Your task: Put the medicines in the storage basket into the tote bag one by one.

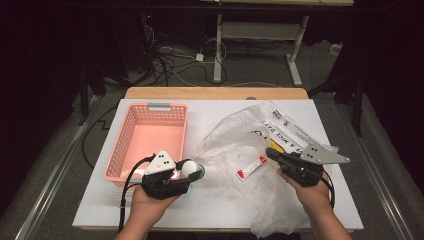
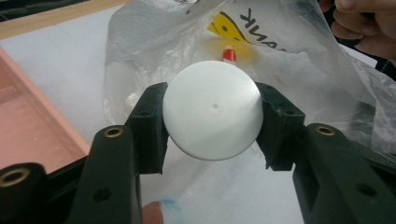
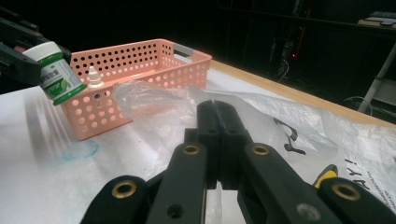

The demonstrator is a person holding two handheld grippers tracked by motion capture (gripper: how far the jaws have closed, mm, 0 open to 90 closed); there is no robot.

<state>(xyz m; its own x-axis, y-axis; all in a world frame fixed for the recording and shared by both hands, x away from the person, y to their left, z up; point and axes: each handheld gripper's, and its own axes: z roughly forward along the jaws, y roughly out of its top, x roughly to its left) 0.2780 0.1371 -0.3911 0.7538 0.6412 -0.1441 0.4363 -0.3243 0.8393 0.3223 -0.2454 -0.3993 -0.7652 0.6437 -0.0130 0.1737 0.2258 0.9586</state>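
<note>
- Basket (image 1: pixel 131 145), pink, perforated walls, grey handle tab on the far rim; sits just left of and beyond the left gripper (image 1: pixel 186 171).
- Left gripper: jaws clamped on a small white-capped bottle (image 1: pixel 190 168) with a green label. In the left gripper view the round white cap (image 2: pixel 212 108) sits squarely between the two pads, both pressing its sides.
- Bottle held off the white table sheet (image 1: pixel 100 200), near the basket's front corner; in the right gripper view it tilts, cap toward the upper left.
- Plastic bag (image 1: pixel 235 145), clear and crumpled with black and yellow print, spreads between the two grippers and under the right one.
- Red-and-white sachet (image 1: pixel 251 168) lies inside the bag, just left of the right gripper's tips.
- Right gripper (image 1: pixel 270 153): jaws together, pads meeting, seemingly pinching a fold of bag film; the film at the pads is hard to make out.
</note>
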